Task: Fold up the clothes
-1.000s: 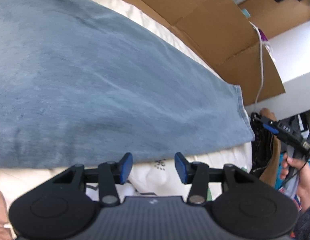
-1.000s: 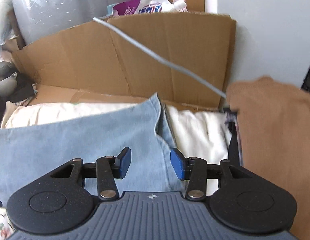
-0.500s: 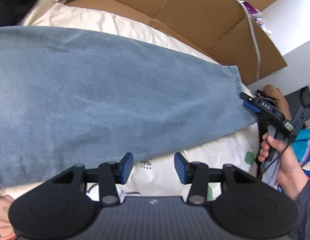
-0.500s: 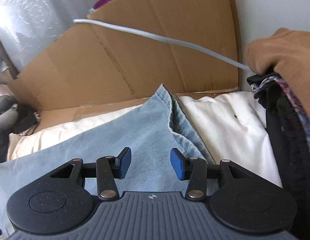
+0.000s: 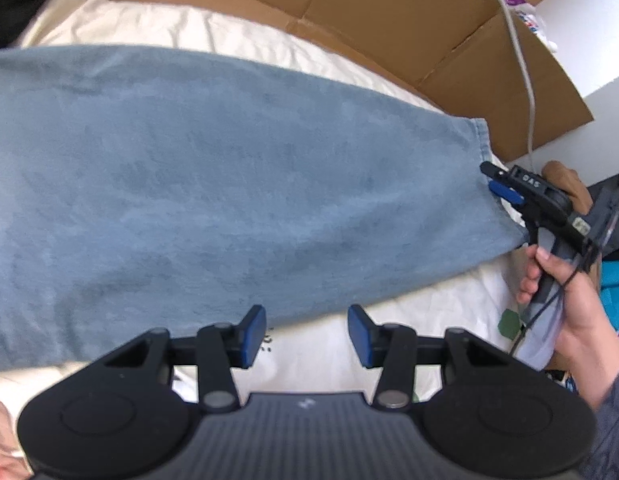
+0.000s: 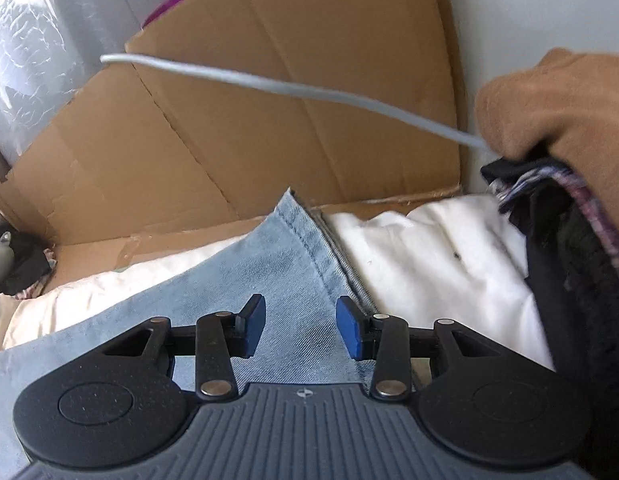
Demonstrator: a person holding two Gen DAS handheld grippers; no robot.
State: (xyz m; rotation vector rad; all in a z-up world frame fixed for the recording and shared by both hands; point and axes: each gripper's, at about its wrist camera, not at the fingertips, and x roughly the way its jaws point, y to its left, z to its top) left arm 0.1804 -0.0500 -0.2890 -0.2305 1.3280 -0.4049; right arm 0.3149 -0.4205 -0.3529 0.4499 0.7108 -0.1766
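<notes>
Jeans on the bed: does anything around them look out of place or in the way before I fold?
The jeans lie flat and smooth on the white bedding. One oddity: a grey cable hangs slack in the air across the cardboard, over the hem end, where it could snag. A heap of other clothes crowds that same end.

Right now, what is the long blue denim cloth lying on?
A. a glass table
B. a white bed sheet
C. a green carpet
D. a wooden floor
B: the long blue denim cloth is spread flat over a white bed sheet, which shows white along its edges in both views.
</notes>
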